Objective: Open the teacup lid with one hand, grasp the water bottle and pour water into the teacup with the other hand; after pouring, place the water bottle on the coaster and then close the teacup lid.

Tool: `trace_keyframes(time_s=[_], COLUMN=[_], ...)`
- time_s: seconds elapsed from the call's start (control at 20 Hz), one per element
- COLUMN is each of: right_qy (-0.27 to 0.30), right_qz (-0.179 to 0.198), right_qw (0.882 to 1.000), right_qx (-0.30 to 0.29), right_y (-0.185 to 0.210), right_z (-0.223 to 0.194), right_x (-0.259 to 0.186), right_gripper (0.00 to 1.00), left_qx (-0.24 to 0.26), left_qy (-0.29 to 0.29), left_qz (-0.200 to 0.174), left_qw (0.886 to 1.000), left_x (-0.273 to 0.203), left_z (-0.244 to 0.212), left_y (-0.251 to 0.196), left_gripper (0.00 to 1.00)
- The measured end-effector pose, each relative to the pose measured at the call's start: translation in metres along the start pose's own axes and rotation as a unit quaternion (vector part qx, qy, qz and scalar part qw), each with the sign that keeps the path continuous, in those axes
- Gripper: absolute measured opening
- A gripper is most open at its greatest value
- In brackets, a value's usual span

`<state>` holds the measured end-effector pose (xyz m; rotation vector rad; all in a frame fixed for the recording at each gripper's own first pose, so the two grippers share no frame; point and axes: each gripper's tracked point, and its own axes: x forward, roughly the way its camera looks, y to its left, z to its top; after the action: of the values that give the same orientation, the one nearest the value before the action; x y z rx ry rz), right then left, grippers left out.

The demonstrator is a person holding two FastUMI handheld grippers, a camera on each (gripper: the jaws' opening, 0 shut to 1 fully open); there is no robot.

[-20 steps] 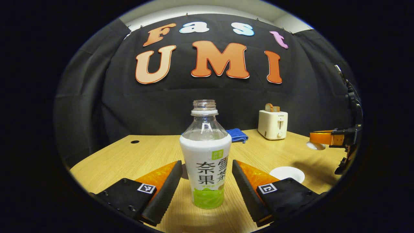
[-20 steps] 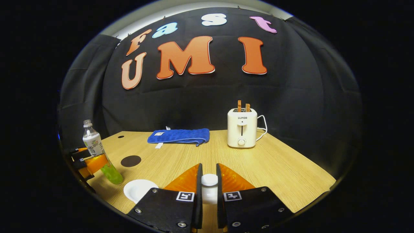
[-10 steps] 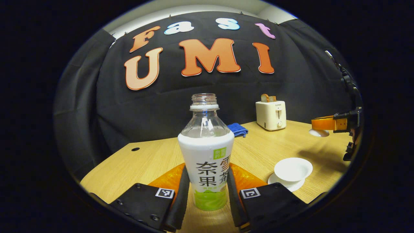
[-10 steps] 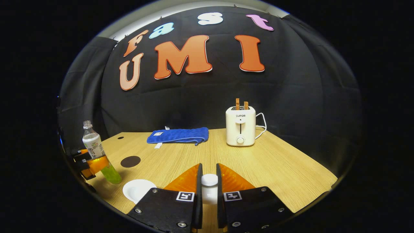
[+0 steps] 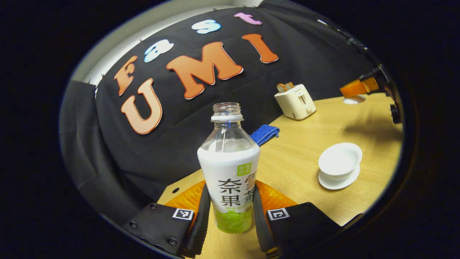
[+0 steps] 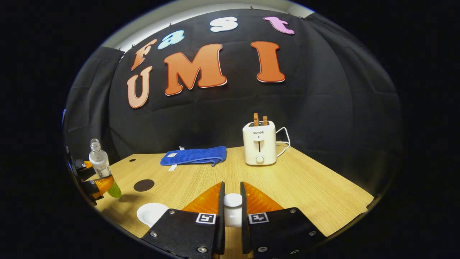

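Observation:
My left gripper (image 5: 230,216) is shut on the capless water bottle (image 5: 229,169), which has a white label and green liquid at the bottom; it is lifted off the table and tilted. The open white teacup (image 5: 340,162) sits on its saucer to the right. My right gripper (image 6: 231,212) is shut on the white teacup lid (image 6: 233,200), held above the table. In the right gripper view the bottle (image 6: 100,167) and left gripper (image 6: 99,183) are at far left, the teacup (image 6: 152,213) at lower left, and the dark round coaster (image 6: 143,185) behind it.
A white toaster (image 6: 259,145) with two slices stands at the back of the wooden table (image 6: 305,187). A folded blue cloth (image 6: 194,156) lies at the back centre. A small hole (image 6: 132,160) marks the back left corner.
The left gripper has raised the bottle off the table and tilted to the side; one second ago it was still open around the bottle. The right gripper with the lid has barely moved.

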<state>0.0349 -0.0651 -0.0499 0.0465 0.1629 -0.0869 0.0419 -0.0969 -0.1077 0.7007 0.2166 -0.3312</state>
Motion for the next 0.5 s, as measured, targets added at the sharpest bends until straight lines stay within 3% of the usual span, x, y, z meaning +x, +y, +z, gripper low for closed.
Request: trace_keyframes(time_s=[0.25,0.5], right_qy=[0.000,-0.001], right_qz=[0.000,0.001], right_qw=[1.000,1.000], right_qx=[0.001,0.003], right_y=[-0.001,-0.002], right_z=[0.001,0.001], right_x=[-0.001,-0.001], right_gripper=[0.18,0.18], left_qx=[0.132,0.251], left_qy=[0.012,0.009], left_qz=[-0.018,-0.043], left_qw=[0.991,0.967], left_x=[0.000,-0.002], left_z=[-0.003,-0.002], left_y=[-0.012,-0.025], left_gripper=[0.60,0.60])
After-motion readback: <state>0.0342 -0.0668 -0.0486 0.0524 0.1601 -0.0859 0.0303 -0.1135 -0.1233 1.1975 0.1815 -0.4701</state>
